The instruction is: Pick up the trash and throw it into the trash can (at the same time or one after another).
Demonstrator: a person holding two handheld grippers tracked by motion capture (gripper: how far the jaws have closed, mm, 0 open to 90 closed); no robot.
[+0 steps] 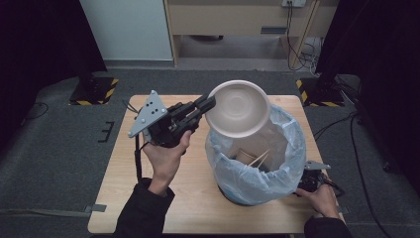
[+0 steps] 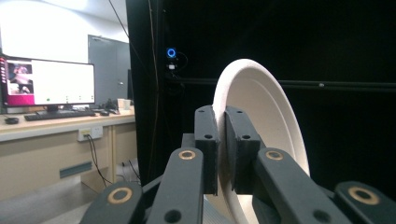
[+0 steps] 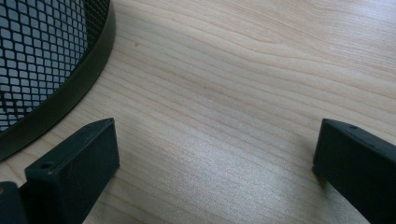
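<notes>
A pale beige paper plate (image 1: 238,108) is held tilted on edge above the mouth of a bin lined with a clear plastic bag (image 1: 277,163). My left gripper (image 1: 207,103) is shut on the plate's left rim. In the left gripper view its two black jaws pinch the rim of the plate (image 2: 261,116). My right gripper (image 1: 313,182) rests low on the table at the bin's right side; in the right gripper view its jaws stand wide apart, open (image 3: 215,154), over bare wood with nothing between them.
The bag holds a brown paper cup (image 1: 246,156) and wooden sticks (image 1: 259,158). The bin's black mesh wall (image 3: 42,56) and base ring lie left of the right jaws. The wooden table (image 1: 124,198) stands on grey carpet; black stand bases sit behind it.
</notes>
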